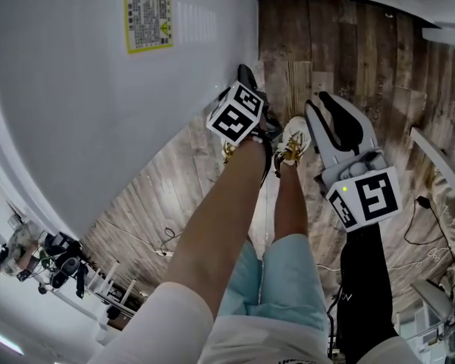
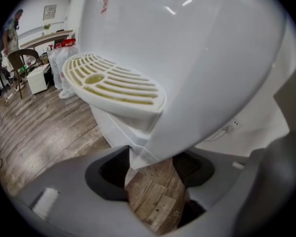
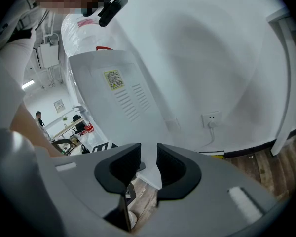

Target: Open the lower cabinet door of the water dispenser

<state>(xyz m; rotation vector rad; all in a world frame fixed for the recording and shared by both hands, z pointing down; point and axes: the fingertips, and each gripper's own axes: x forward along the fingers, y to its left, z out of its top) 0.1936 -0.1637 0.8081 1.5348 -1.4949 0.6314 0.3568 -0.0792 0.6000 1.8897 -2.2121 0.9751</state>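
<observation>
The white water dispenser (image 1: 98, 112) fills the left of the head view, with a yellow label (image 1: 148, 17) on its side. In the left gripper view its slotted drip tray (image 2: 113, 83) juts out, and the white lower cabinet front (image 2: 116, 127) drops below it. My left gripper (image 1: 250, 78) points steeply down beside the dispenser's base. Its jaws (image 2: 150, 169) stand wide apart, with a white bottom corner of the cabinet (image 2: 138, 157) reaching between them near the left pad (image 2: 108, 174). My right gripper (image 1: 326, 101) hovers to the right over the floor, open by a narrow gap (image 3: 148, 164) with nothing in it.
The person's legs and shoes (image 1: 292, 146) stand between the two grippers on the wooden floor (image 1: 349, 51). A wall socket with a plug (image 3: 211, 118) is behind the dispenser (image 3: 118, 102). Cables (image 1: 421, 203) lie at the right. A chair (image 2: 22, 60) and bags stand farther off.
</observation>
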